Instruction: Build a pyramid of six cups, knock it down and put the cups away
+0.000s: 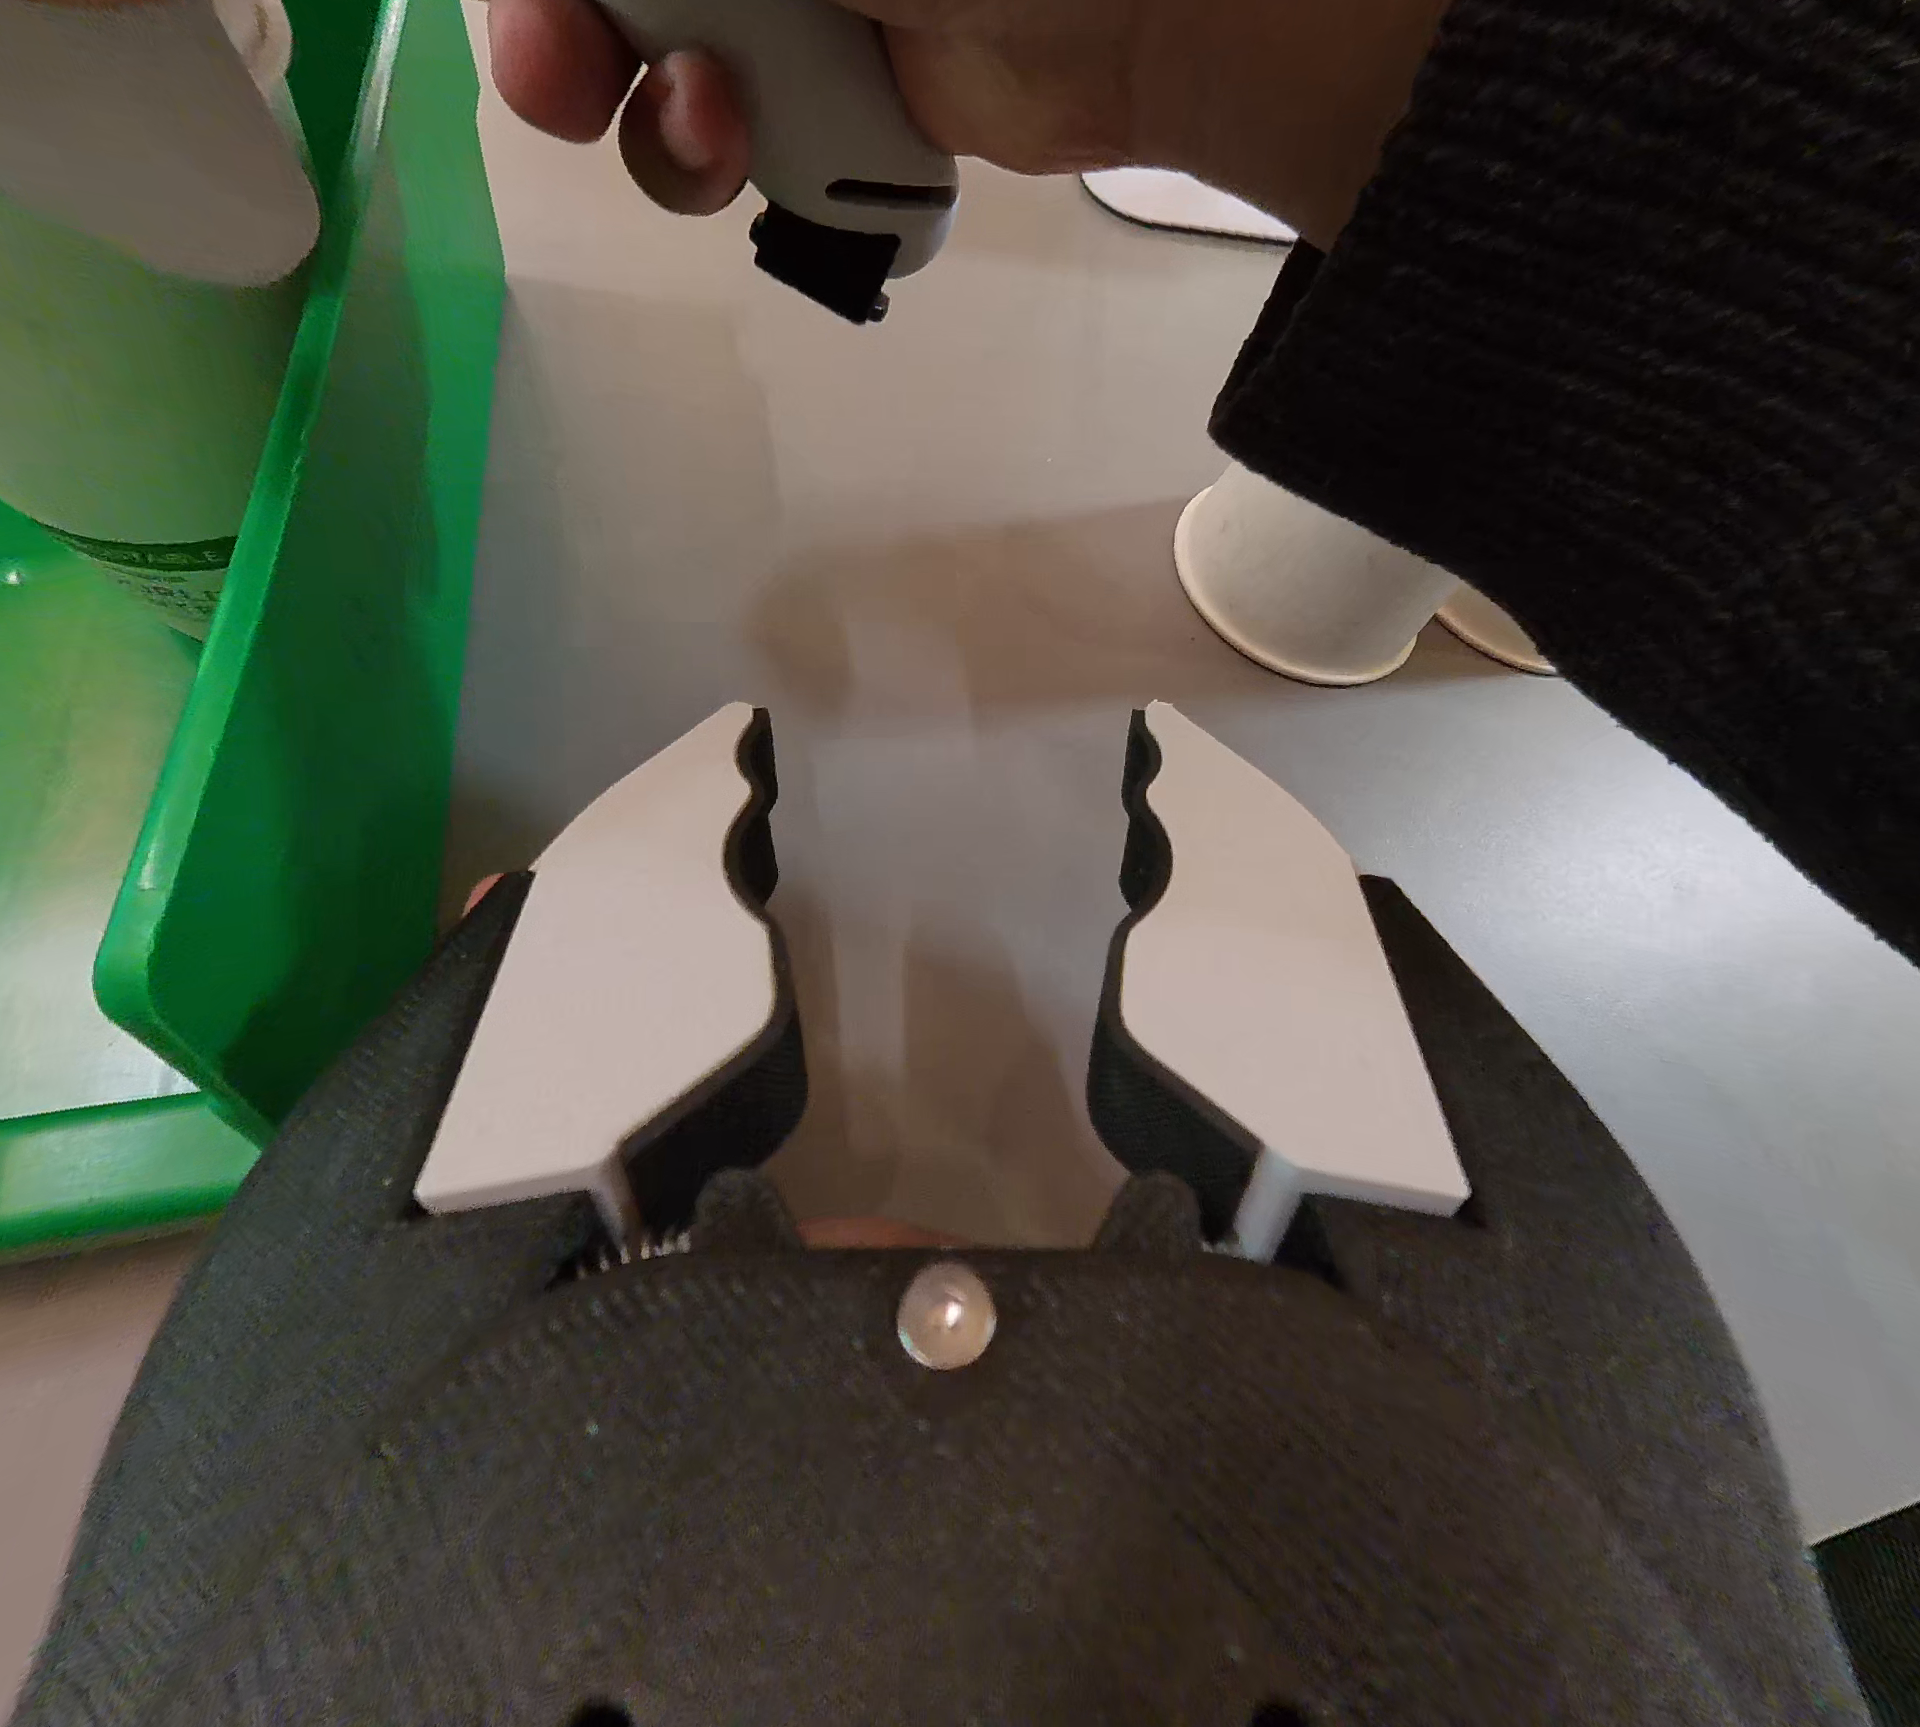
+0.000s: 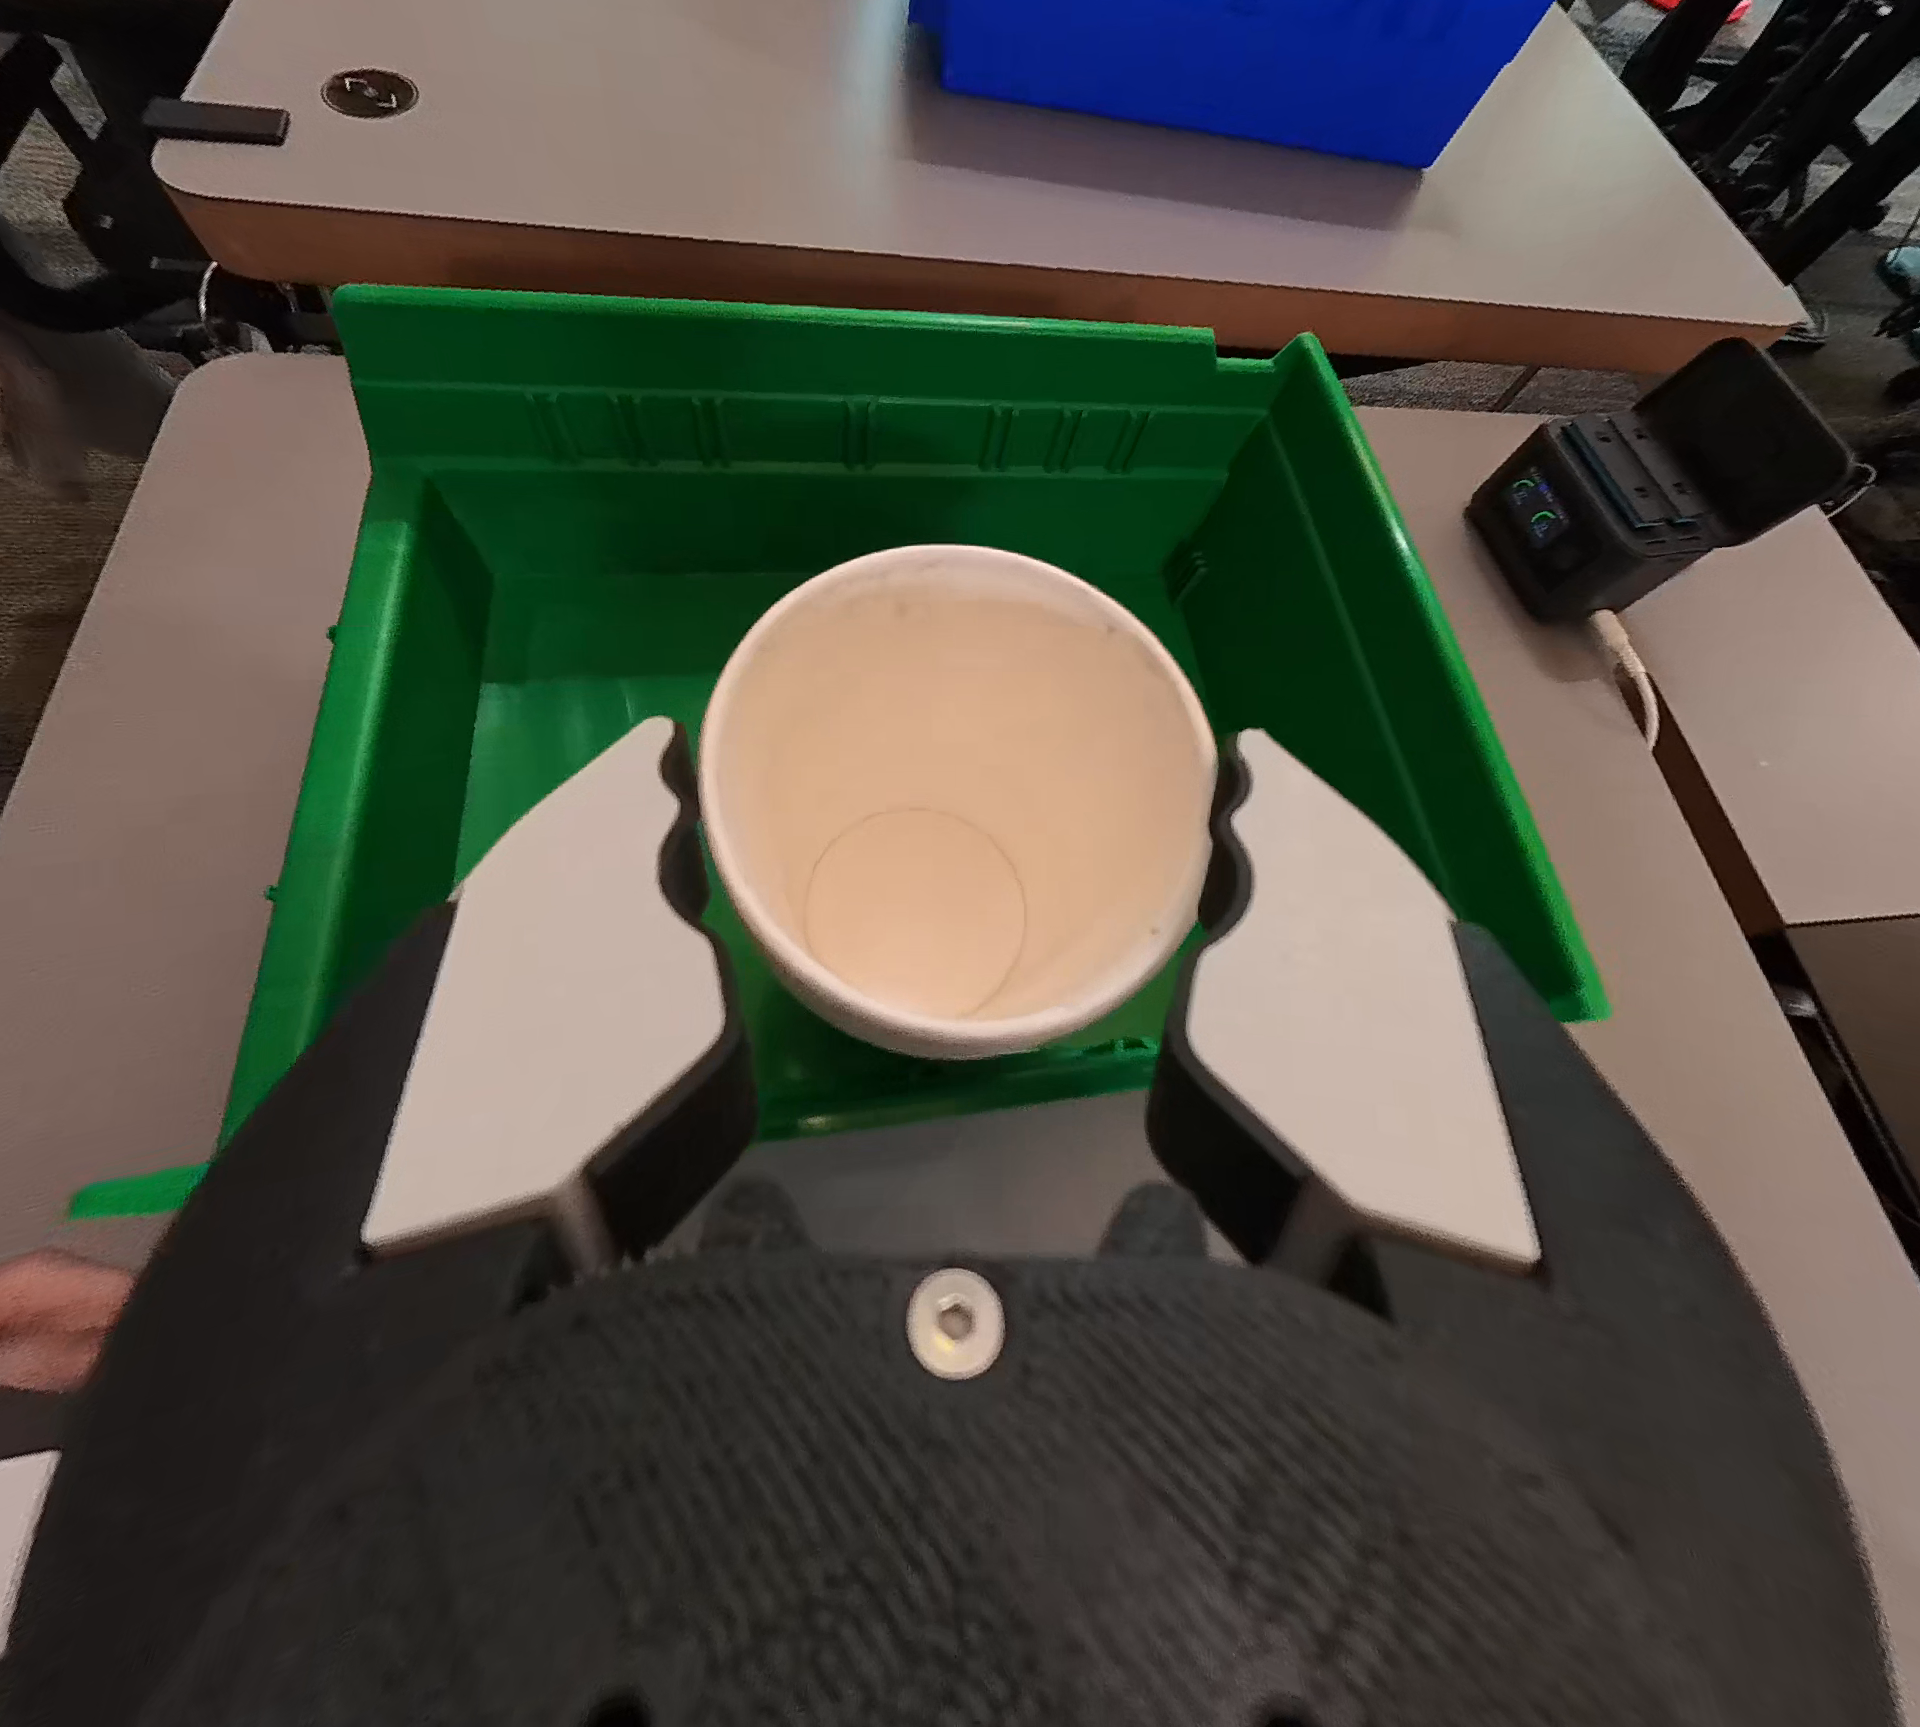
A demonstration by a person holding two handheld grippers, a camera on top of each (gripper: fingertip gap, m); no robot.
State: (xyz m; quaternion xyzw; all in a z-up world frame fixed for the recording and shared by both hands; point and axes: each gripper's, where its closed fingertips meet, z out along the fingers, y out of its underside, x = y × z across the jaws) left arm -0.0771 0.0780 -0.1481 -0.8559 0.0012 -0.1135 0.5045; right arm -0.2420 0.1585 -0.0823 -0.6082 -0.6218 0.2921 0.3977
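We held a white paper cup (image 2: 956, 804) in the right gripper (image 2: 951, 830) above the green bin (image 2: 769, 430) at the table's (image 2: 94, 742) far edge — our left gripper (image 1: 951, 804) gaped empty beside that bin, near an upturned cup (image 1: 1304, 581).

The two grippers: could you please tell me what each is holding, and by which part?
The right gripper holds the white paper cup by its sides below the rim, over the green bin. The left gripper holds nothing.

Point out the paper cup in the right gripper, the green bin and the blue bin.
paper cup (image 2: 935, 784): right wrist view, on its inner wall.
green bin (image 2: 790, 441): right wrist view, on its far wall.
blue bin (image 2: 1195, 15): right wrist view, on its near outer wall.
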